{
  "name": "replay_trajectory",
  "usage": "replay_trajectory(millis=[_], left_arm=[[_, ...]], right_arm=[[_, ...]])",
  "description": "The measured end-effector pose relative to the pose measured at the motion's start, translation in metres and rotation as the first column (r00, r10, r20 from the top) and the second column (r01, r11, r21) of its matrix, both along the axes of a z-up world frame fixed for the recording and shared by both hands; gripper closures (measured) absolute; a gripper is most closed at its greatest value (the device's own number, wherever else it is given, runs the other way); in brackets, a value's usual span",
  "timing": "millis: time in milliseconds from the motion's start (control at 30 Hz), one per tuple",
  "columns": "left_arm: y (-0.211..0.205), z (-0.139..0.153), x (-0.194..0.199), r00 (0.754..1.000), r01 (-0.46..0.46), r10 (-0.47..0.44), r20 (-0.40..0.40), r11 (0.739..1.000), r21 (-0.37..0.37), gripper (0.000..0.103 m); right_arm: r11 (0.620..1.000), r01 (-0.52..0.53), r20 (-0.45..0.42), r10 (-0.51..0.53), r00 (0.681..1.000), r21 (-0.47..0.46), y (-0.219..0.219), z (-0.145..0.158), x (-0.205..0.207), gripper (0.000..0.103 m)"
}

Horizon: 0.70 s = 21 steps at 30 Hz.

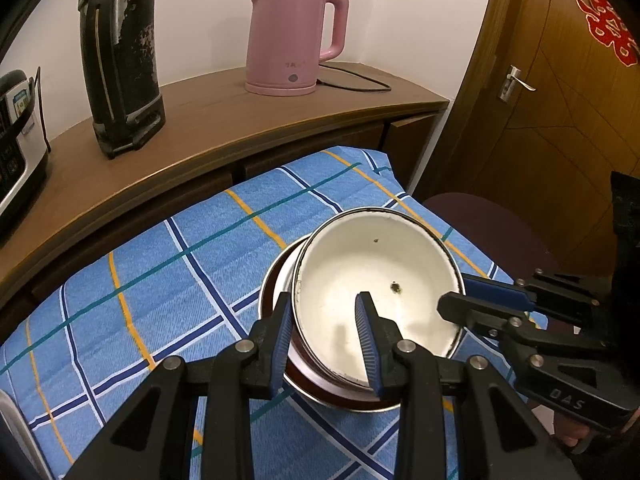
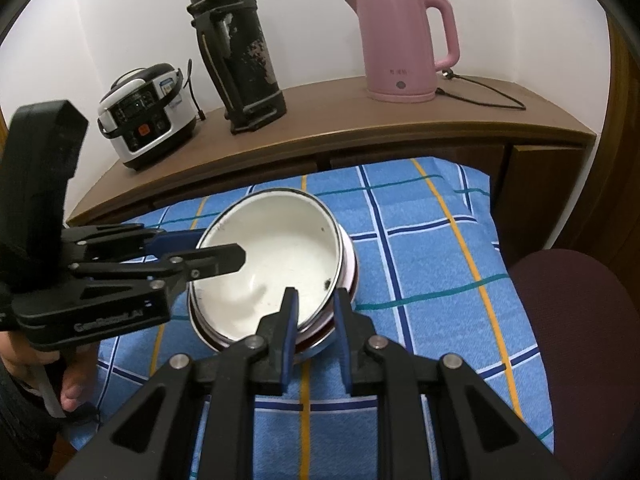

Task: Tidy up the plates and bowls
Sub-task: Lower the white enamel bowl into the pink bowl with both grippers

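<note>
1. White enamel lined the bowl (image 1: pixel 376 292), which sat tilted in a stack of dishes (image 1: pixel 280 280) on the blue checked cloth (image 1: pixel 160 264) over the table, towards its right edge.
2. The left gripper (image 1: pixel 326 336) straddled the bowl's near-left rim: one of its fingers (image 1: pixel 370 332) inside, the other outside, set apart and not visibly pressing.
3. The right gripper (image 2: pixel 316 324) straddled the opposite rim likewise, its fingers (image 2: pixel 289 320) narrowly parted; whether they clamped it I cannot tell.
4. A pink kettle (image 2: pixel 400 48) stood on the sideboard (image 2: pixel 340 128) behind.
</note>
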State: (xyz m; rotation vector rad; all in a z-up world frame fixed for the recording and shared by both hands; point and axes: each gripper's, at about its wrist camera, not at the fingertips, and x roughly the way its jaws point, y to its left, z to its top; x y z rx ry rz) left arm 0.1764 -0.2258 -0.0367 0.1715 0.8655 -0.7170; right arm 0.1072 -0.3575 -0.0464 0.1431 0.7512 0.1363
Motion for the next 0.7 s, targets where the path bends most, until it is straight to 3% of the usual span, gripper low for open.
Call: replay_trajectory(millis=[433,700], left_arm=[[0.0025,0.0070,-0.0003,0.999,0.009,-0.008,-0.034,1.000,0.015,0.069],[0.0025,0.0003,0.0027,0.999,0.006,-0.006,-0.038,1.000,0.017,0.069]], right_arm=[[0.996,-0.035,-0.075,0.041,0.996,0.087,-0.0077,-0.0022,0.0088,0.085],[0.996,-0.035,-0.072,0.041,0.997,0.082,-0.0066,-0.0028,0.0071,0.085]])
